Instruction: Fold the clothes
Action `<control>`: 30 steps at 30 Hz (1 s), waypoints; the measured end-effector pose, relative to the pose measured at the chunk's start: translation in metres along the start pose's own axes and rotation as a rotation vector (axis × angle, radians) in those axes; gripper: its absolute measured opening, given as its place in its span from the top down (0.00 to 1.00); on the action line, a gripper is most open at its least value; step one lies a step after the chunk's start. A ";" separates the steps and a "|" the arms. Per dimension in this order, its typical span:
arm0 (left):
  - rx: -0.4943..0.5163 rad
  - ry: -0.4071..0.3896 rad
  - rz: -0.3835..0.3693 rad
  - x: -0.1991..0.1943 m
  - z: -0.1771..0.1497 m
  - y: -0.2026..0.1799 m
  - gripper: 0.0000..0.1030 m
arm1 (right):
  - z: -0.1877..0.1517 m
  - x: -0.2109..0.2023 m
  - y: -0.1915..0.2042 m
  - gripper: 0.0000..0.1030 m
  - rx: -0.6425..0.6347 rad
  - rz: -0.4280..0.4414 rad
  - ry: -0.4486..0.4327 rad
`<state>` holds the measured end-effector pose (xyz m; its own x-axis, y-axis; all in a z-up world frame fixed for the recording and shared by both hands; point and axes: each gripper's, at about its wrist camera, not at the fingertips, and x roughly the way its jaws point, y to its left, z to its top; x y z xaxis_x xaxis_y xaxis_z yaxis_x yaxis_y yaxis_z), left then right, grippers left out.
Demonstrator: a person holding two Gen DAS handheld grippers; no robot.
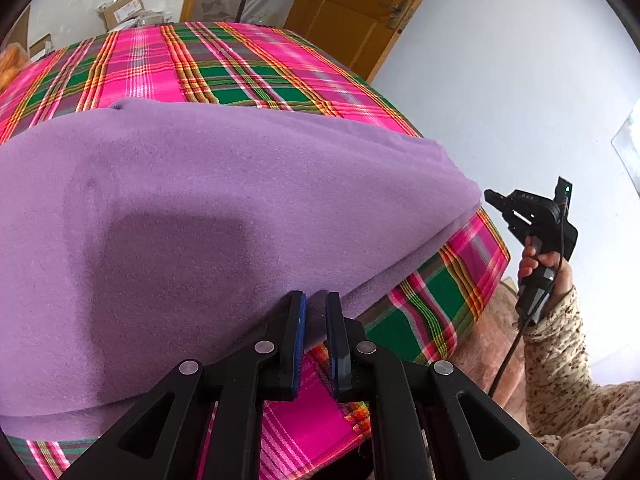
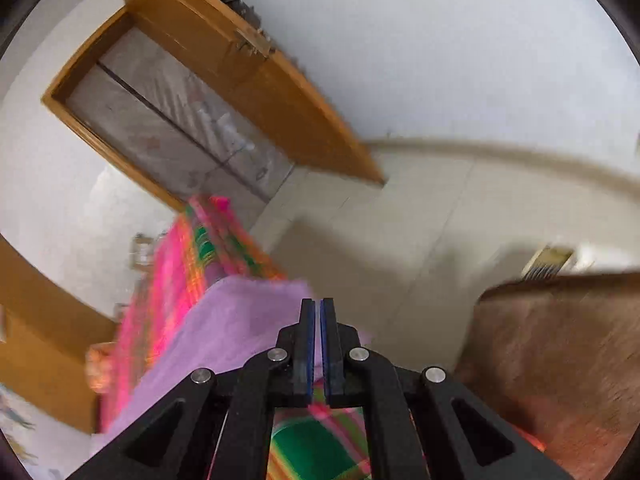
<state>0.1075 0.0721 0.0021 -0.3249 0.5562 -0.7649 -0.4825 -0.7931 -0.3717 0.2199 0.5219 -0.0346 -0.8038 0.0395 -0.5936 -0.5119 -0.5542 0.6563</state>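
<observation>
A purple fleece garment (image 1: 208, 216) lies spread across a bed covered in a pink and green plaid sheet (image 1: 224, 68), its near edge pinched between the nearly closed fingers of the left gripper (image 1: 316, 300). Out to the right, off the bed's corner, the right gripper (image 1: 520, 212) is held in a hand (image 1: 540, 264) well clear of the fabric; seen from its own camera, its fingers (image 2: 307, 344) stand narrow with only a slit between them and appear to hold nothing. With one edge gripped and the other side free, a lift from here would likely drag the fleece askew and fold it crooked. The thin bite on thick, springy cloth could also slip out, and the plaid sheet beneath may be caught up with it.
</observation>
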 end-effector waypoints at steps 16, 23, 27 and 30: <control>-0.031 -0.003 -0.048 -0.003 -0.005 0.008 0.91 | -0.021 0.013 0.046 0.95 -0.137 0.015 0.021; -0.035 -0.003 -0.073 -0.004 -0.006 0.011 0.91 | -0.016 -0.021 0.074 0.98 -0.241 0.016 -0.117; -0.046 -0.003 -0.093 -0.005 -0.008 0.015 0.91 | -0.017 -0.015 0.064 1.00 -0.220 -0.090 -0.092; -0.045 -0.003 -0.101 -0.006 -0.009 0.017 0.91 | -0.014 -0.004 0.046 0.99 -0.156 -0.153 -0.049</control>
<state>0.1083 0.0528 -0.0044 -0.2787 0.6349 -0.7206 -0.4761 -0.7430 -0.4705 0.2038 0.4844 -0.0090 -0.7360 0.1719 -0.6548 -0.5793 -0.6605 0.4777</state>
